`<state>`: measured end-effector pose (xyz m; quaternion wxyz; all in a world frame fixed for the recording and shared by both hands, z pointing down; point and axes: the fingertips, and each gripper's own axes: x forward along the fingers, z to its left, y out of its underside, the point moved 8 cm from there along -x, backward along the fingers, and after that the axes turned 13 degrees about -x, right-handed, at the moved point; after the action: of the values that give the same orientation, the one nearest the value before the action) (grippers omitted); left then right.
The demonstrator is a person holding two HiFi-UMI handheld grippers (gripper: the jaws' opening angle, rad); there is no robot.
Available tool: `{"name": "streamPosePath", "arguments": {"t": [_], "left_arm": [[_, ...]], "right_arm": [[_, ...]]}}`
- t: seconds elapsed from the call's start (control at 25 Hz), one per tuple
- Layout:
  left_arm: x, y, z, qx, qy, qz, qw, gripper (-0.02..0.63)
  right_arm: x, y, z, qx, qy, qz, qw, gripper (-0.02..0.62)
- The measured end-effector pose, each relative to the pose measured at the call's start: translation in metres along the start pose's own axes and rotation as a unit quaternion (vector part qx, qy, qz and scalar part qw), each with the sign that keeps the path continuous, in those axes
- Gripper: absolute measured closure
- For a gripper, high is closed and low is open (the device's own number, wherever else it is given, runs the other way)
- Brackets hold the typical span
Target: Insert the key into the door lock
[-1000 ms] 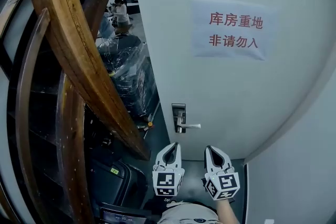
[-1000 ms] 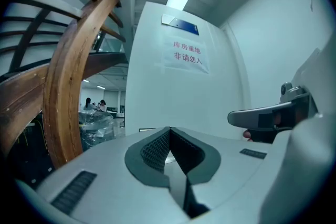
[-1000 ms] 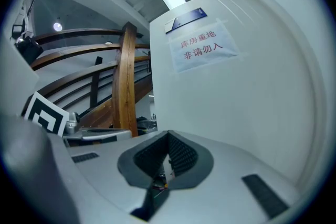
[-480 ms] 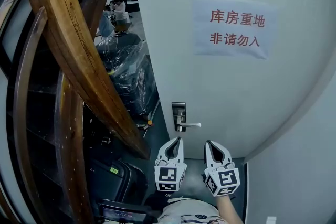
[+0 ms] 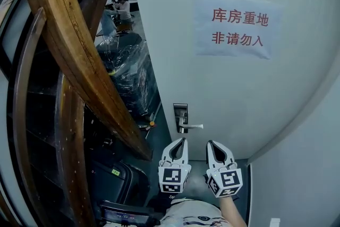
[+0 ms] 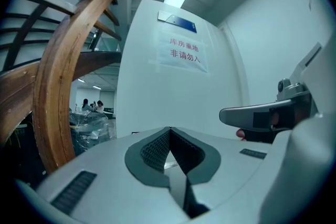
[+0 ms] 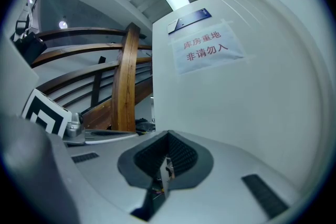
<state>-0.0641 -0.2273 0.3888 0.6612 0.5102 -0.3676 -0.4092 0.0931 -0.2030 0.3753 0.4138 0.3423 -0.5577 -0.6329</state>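
The white door [image 5: 239,87] carries a metal lock plate [image 5: 180,112] with a lever handle [image 5: 194,126] near its left edge. I cannot make out the keyhole. My left gripper [image 5: 182,140] points at the door just below the lock, shut, with nothing seen between its pads [image 6: 157,147]. My right gripper [image 5: 210,142] is beside it, a little right of the handle, shut on a thin metal key [image 7: 165,169] held edge-on. From the left gripper view the right gripper [image 6: 273,113] shows at the right.
A curved wooden stair railing [image 5: 69,50] rises close on the left. Plastic-wrapped dark goods [image 5: 127,72] and a black case [image 5: 114,178] stand by the door's edge. A paper sign [image 5: 236,26] hangs on the door. People [image 5: 123,8] are far back. A white wall [image 5: 303,167] closes the right.
Both grippers have crept slightly toward the door and lock. Their jaws have not changed.
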Motion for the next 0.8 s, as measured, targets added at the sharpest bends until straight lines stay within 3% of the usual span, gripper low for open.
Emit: {"name": "streamPosePath", "arguments": {"t": [0.8], "left_arm": [[-0.0050,0.0054,0.0023,0.002,0.000,0.012,0.9999,0.601]], "right_arm": [[-0.0020,0.0040,0.0090,-0.004,-0.006,0.005,1.000,0.591]]}}
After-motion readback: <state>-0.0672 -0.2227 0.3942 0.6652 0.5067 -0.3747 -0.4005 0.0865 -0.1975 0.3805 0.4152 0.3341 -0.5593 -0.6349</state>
